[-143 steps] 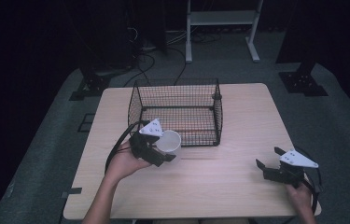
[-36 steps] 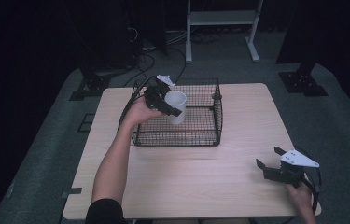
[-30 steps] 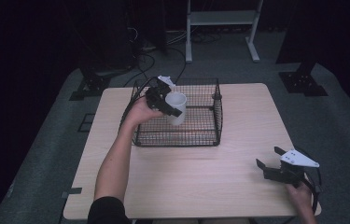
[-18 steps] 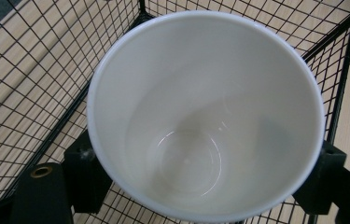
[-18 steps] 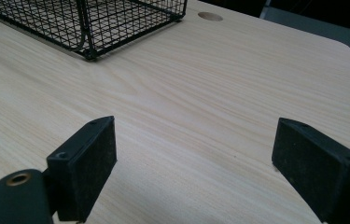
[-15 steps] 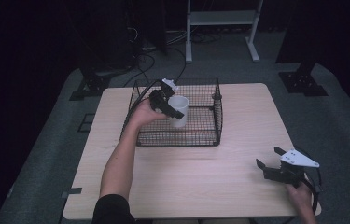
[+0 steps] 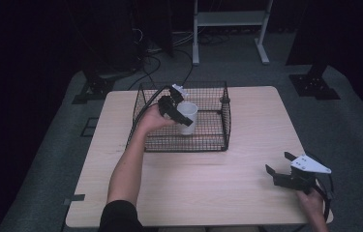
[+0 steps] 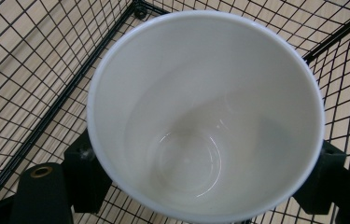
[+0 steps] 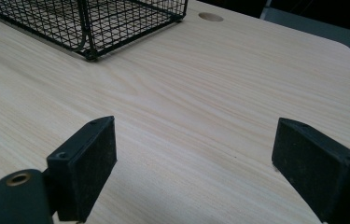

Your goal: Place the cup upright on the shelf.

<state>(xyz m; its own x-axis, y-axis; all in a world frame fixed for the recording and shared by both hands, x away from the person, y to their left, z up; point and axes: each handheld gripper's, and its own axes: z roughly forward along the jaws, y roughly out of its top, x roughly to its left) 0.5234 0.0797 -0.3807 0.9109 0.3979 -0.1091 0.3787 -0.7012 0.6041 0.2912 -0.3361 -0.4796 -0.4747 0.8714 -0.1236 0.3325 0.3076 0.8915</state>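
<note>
My left gripper [image 7: 178, 107] clamped the white cup [image 7: 187, 117] inside the wire basket [image 7: 220, 141] (unreleased) | my right gripper [image 7: 285, 172] lay open, idle | release remained.

Dark lab or studio: bare wooden table [image 7: 203, 188], floor cables [image 7: 169, 46], equipment stands [image 7: 230, 19].

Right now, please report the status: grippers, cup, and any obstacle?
Left gripper shut on white cup, inside wire basket. Right gripper open, nothing held, above table.
</note>
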